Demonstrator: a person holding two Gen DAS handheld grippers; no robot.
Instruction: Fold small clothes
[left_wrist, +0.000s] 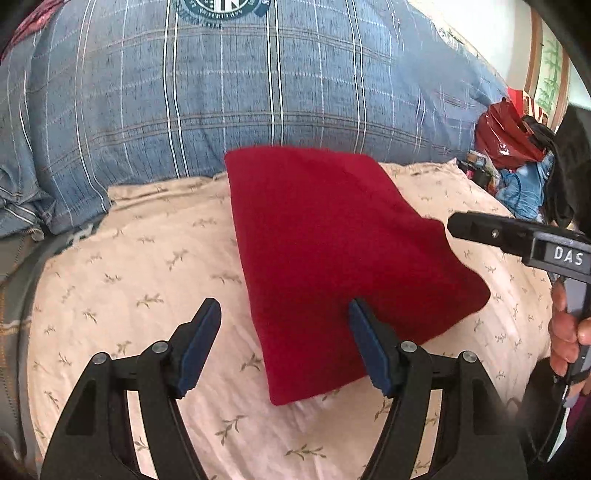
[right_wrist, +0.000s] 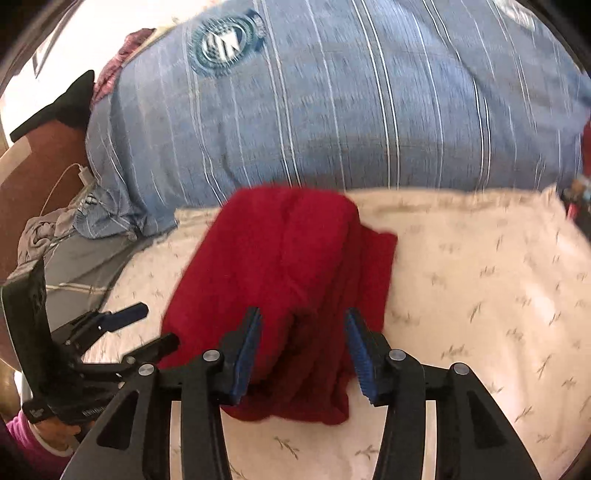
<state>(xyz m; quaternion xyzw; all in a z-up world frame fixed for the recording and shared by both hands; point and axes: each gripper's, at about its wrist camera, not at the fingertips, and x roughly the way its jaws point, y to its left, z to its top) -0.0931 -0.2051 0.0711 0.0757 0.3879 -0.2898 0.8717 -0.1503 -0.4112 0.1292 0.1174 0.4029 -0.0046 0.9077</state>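
Observation:
A folded red cloth (left_wrist: 328, 251) lies on the cream leaf-print sheet (left_wrist: 147, 280). My left gripper (left_wrist: 284, 343) is open and empty, above the cloth's near left corner. The right gripper's finger (left_wrist: 491, 232) shows at the right of the cloth. In the right wrist view the red cloth (right_wrist: 291, 269) lies folded in layers, and my right gripper (right_wrist: 303, 354) is open over its near end, holding nothing. The left gripper (right_wrist: 144, 332) shows at the cloth's left edge, open.
A big blue plaid pillow (left_wrist: 236, 96) lies behind the cloth. A red bag (left_wrist: 506, 133) and piled clothes sit at the far right. A grey garment and a white cable (right_wrist: 70, 177) lie at the left bed edge.

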